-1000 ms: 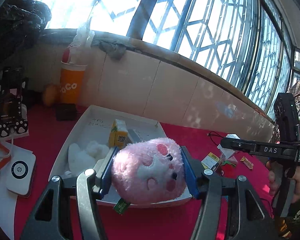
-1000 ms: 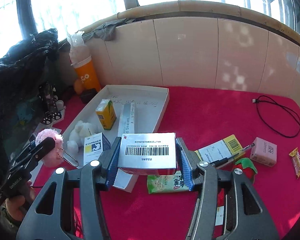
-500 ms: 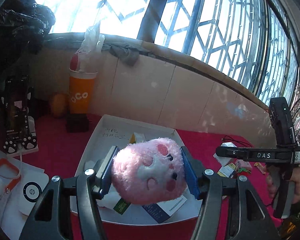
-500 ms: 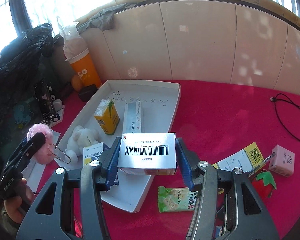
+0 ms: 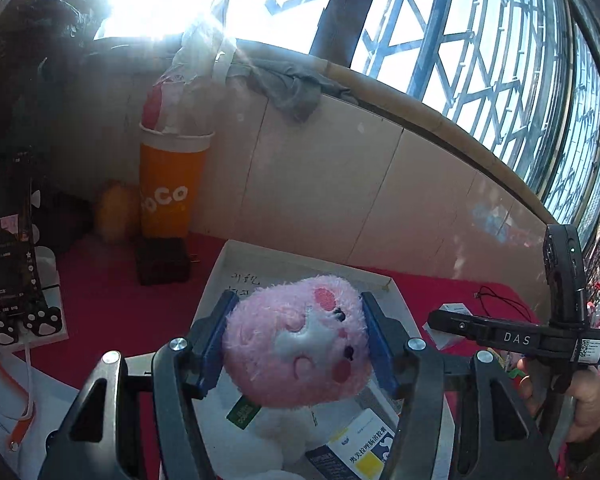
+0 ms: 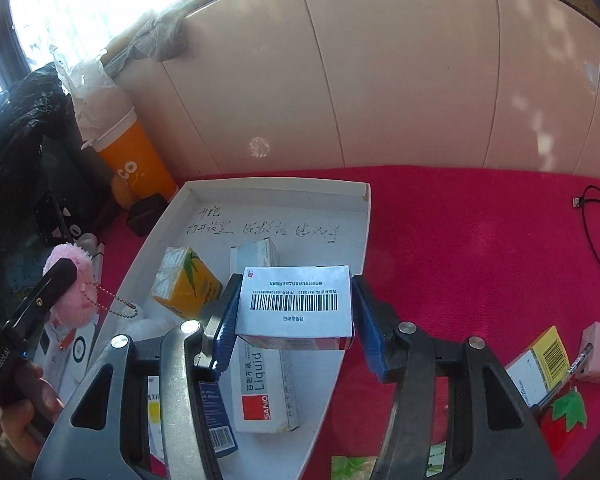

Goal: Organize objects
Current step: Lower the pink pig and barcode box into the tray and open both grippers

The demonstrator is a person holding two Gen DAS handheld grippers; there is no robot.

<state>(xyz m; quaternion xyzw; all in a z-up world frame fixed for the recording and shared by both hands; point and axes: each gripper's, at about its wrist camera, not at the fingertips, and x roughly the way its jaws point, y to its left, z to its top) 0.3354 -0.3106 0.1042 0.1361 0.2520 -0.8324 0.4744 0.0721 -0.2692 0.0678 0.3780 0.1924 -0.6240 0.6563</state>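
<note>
Left gripper [image 5: 296, 344] clamped on my pink plush [image 5: 300, 344], blue pads pressing both its sides; right gripper [image 6: 294, 310] clamped on my barcode box [image 6: 294, 300]; vs a second ago both have travelled over the white tray [image 6: 276, 188]: plush was at the tray's near edge, now hangs above its inside; box was over the red cloth [image 6: 460, 220] beside the tray, now above the tray's right half; tray holds a yellow juice carton [image 6: 186, 288], a long Liquid box [image 6: 260, 380], a white plush toy [image 5: 276, 432] and a blue-and-white box [image 5: 360, 448], with handwriting on its floor; plush is round, fuzzy, white muzzle, pink cheeks, bead chain [image 6: 112, 304] dangling; box is white, barcode on top, red stripe low on its side.
</note>
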